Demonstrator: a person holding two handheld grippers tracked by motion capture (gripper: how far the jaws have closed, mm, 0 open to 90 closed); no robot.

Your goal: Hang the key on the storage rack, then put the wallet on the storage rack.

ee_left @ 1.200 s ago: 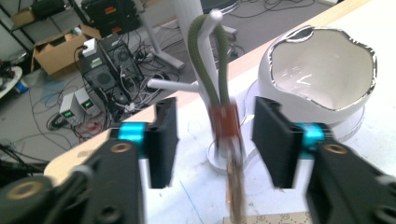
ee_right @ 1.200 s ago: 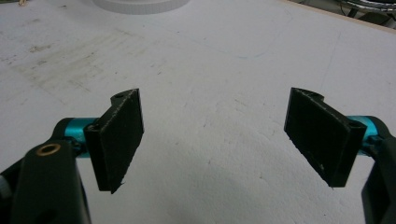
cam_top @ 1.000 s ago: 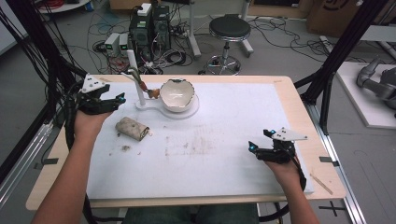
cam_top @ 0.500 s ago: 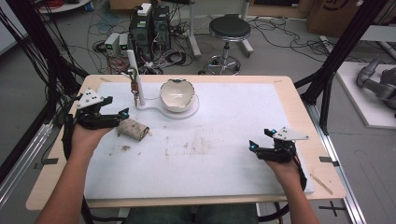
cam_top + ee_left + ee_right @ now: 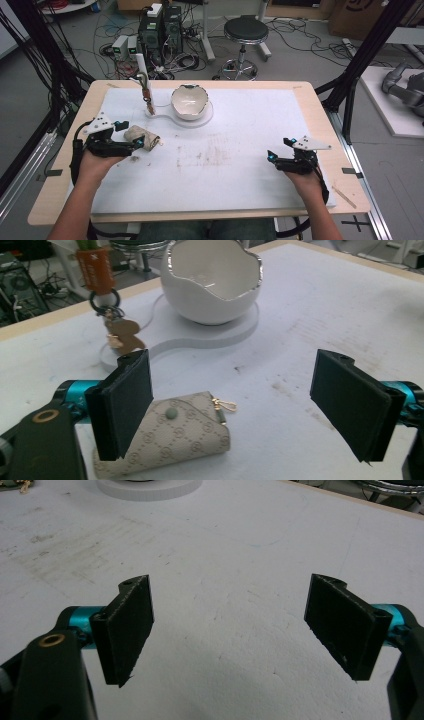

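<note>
Lying beside open, just-widened left tool (image 5: 245,405): closed pouch (image 5: 170,440); eggshell bowl (image 5: 215,280) empty; right tool (image 5: 227,630) open, empty.

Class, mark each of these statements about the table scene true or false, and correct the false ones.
1. The left hand-held gripper is clamped on the pouch. False: its jaws stand wide apart, having just been opening, with the beige patterned pouch lying beside the left jaw.
2. The white eggshell-shaped bowl sits on a white base. True.
3. The right hand-held gripper holds a key ring. False: its jaws are open over the bare white mat.
4. A small keychain hangs from the post on the base. True.
5. The pouch lies inside the bowl. False: it lies on the mat.
</note>
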